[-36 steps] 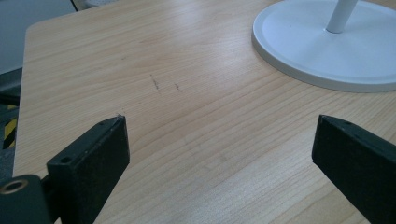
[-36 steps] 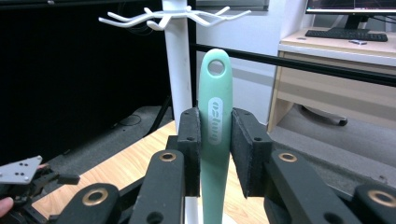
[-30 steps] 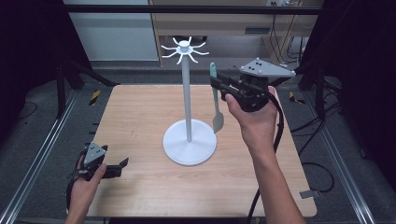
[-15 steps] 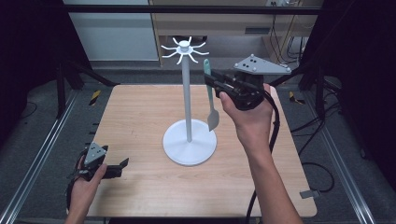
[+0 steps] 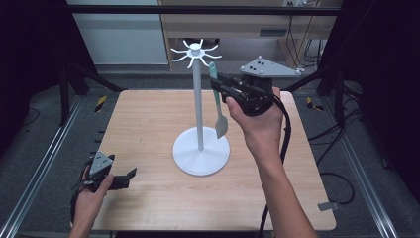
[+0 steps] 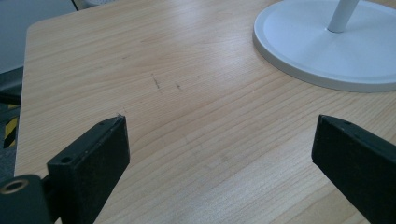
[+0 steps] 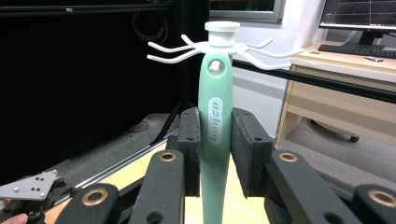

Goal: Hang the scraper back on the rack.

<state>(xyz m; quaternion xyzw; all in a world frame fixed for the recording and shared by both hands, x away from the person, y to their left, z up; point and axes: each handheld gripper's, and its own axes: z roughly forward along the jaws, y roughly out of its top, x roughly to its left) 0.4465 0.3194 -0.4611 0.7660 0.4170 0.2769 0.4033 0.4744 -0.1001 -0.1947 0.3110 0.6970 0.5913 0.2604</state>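
The right gripper (image 7: 215, 144) pinches the green spatula (image 7: 215, 140) upright, its hanging hole just beside the rack's hooks (image 7: 224, 46); the left gripper (image 5: 116, 179) rests spread, well apart.

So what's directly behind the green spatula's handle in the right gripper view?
The white hook rack stands behind the spatula, its hub showing above the handle. The handle covers the rack's pole there.

A light wooden tabletop (image 5: 143, 124) carries the things. A white hook stand (image 5: 200, 153) rests on it, near its middle.
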